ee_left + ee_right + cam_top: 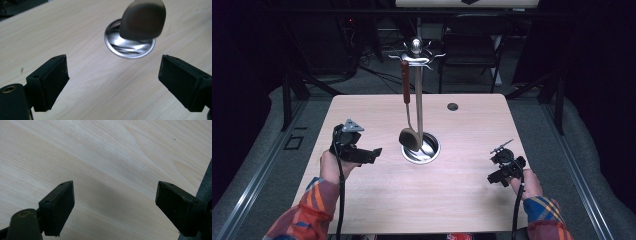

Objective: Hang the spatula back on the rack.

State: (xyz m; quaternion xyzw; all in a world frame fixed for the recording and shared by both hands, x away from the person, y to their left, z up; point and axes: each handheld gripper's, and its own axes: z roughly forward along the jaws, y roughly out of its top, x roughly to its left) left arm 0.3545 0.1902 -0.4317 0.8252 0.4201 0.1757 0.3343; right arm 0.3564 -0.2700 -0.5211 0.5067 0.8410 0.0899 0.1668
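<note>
A metal utensil stand (418,95) rises from a round shiny base (431,151) at the middle of the wooden table (422,200). A ladle (410,138) with a brown handle hangs from one of its top hooks, its bowl just above the base. My left gripper (376,153) hovers left of the base, open and empty, pointing toward it. In the left gripper view the ladle bowl (142,21) hangs blurred over the base (130,50), beyond the open left gripper (113,75). My right gripper (495,179) sits open near the table's right edge, and in the right gripper view this gripper (115,202) has bare wood between its jaws.
A small round hole (452,106) lies in the table behind the stand. A dark chair (472,45) stands beyond the far edge. The table's edge and the grey floor (207,182) show at the right of the right gripper view.
</note>
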